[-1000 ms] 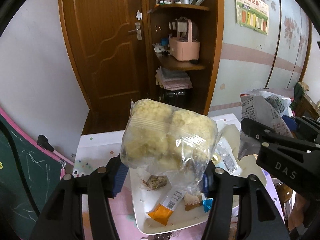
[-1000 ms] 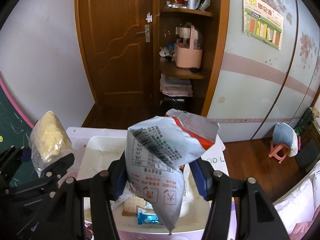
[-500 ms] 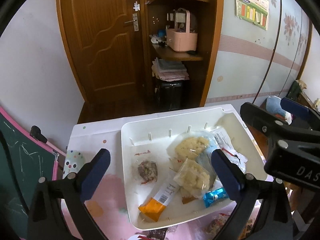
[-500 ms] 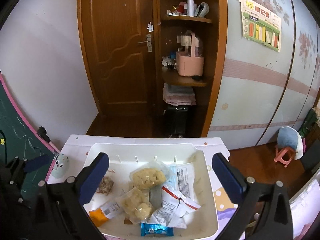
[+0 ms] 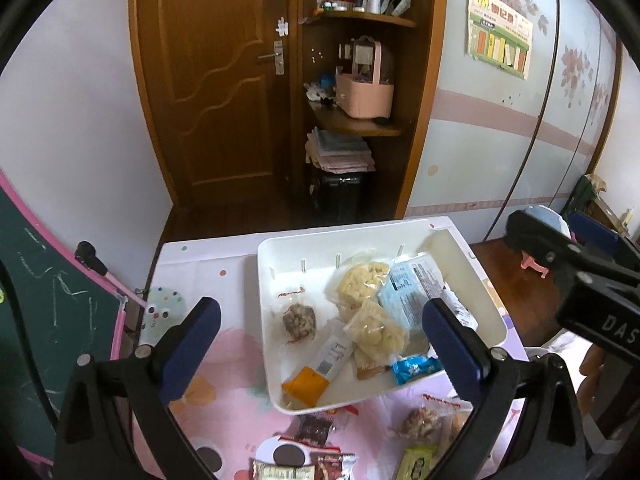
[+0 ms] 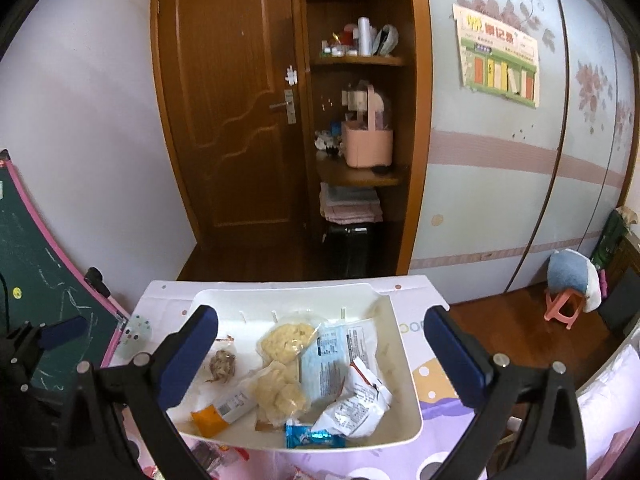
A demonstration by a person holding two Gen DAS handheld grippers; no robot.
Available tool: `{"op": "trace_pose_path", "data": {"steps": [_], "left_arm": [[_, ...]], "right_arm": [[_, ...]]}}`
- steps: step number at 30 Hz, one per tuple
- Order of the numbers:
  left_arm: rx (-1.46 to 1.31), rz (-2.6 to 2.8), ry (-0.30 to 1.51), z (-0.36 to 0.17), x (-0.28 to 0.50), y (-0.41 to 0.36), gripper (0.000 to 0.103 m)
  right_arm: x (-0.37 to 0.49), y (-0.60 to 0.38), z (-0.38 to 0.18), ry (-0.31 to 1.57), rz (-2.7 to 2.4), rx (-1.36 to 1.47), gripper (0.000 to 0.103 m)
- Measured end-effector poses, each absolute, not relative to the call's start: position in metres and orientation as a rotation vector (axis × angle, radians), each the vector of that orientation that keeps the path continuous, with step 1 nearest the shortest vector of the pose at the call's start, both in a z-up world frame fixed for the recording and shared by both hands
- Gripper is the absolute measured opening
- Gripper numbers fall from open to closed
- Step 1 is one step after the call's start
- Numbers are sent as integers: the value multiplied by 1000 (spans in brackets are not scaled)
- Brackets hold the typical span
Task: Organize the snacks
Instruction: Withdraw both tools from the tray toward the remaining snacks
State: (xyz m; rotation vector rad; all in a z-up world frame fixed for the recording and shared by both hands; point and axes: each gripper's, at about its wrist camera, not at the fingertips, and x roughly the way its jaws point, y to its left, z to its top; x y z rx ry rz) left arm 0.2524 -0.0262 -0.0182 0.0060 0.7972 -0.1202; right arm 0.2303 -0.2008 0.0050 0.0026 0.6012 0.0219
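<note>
Far left, a green chalkboard (image 5: 36,304) with a pink frame leans at the table's edge. The table (image 5: 224,364) wears a pink patterned cloth, and the left gripper (image 5: 320,330) hangs over it with its fingers spread wide, nothing between the blue pads (image 5: 192,340); those jaws have just been opening.

On to the white tray (image 5: 264,320), sitting on the table towards its far side. Inside it, at the left, a small brown snack (image 5: 299,320) in clear wrap. In front of that, an orange-and-white stick pack (image 5: 320,368) lies slanted towards the near rim. Next along, two clear bags of pale yellow puffs (image 5: 362,284), one behind the other and overlapping. Against them on the right, a light blue packet (image 5: 408,292) lies flat, and a small shiny blue sweet (image 5: 416,366) sits by the near rim.

From the right wrist view, a crumpled white-and-red packet (image 6: 356,404) rests in the tray's near right corner, touching the blue sweet (image 6: 312,436) and overlapping the light blue packet (image 6: 324,360).

More loose snacks (image 5: 420,424) lie on the cloth in front of the tray, outside it.

The right gripper (image 6: 320,354) hovers above the tray, jaws apart and empty, pads (image 6: 456,356) clear of everything; they too have just been opening.

Behind it all: a brown door (image 6: 236,112), open shelves with a pink basket (image 6: 368,144), then a poster (image 6: 496,60) on the wall, and a pink stool (image 6: 564,308) on the floor far right.
</note>
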Motion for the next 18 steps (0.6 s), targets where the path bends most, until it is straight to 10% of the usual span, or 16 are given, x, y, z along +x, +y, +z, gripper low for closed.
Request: {"op": "trace_pose_path", "data": {"steps": [18], "left_arm": [[33,-125,713,31,146,3,101]], "right_arm": [[121,-182,44,538,80,-74,103]]}}
